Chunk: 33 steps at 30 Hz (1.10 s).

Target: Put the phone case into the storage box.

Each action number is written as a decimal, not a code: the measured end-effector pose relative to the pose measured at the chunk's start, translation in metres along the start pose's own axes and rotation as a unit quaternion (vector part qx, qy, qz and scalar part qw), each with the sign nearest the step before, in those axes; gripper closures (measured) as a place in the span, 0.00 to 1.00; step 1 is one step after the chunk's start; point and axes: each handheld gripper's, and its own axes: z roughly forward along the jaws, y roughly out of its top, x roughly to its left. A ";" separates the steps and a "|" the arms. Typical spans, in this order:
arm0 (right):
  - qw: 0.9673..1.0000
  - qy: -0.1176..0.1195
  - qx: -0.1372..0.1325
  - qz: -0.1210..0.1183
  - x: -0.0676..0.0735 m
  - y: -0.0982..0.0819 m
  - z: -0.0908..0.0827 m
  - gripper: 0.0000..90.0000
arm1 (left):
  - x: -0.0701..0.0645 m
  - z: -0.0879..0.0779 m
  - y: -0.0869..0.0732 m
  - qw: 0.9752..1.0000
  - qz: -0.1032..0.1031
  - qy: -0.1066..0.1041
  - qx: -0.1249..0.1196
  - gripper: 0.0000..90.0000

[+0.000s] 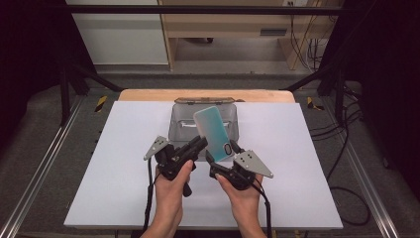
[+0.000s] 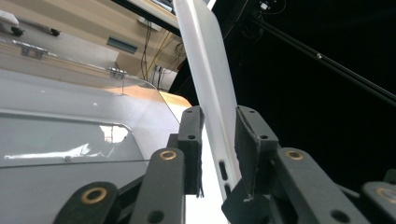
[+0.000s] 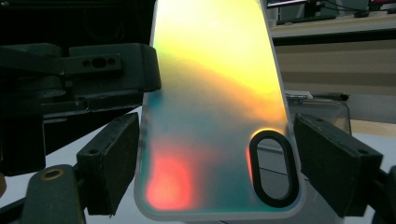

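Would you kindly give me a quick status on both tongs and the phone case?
Right tongs shut on phone case across its width, case held tilted above clear bin. Left tongs straddle its edge, grip uncertain. Nothing in the way.

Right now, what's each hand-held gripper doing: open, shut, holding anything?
Left hand-held gripper: jaws on the faces of the phone case, near its edge; shut on it.
Right hand-held gripper: jaws on the case's two long edges; shut on it.
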 end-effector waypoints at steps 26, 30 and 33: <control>0.999 0.003 0.010 0.036 -0.003 -0.010 0.003 0.20 | 0.003 0.006 -0.007 1.000 -0.013 -0.016 0.002 0.88; 0.999 0.009 0.009 0.041 -0.004 -0.011 0.004 0.19 | 0.002 0.005 -0.006 1.000 0.006 -0.021 0.005 0.89; 0.999 0.019 0.008 0.042 -0.004 -0.013 0.006 0.25 | 0.002 0.005 -0.006 0.999 0.027 -0.016 0.013 0.91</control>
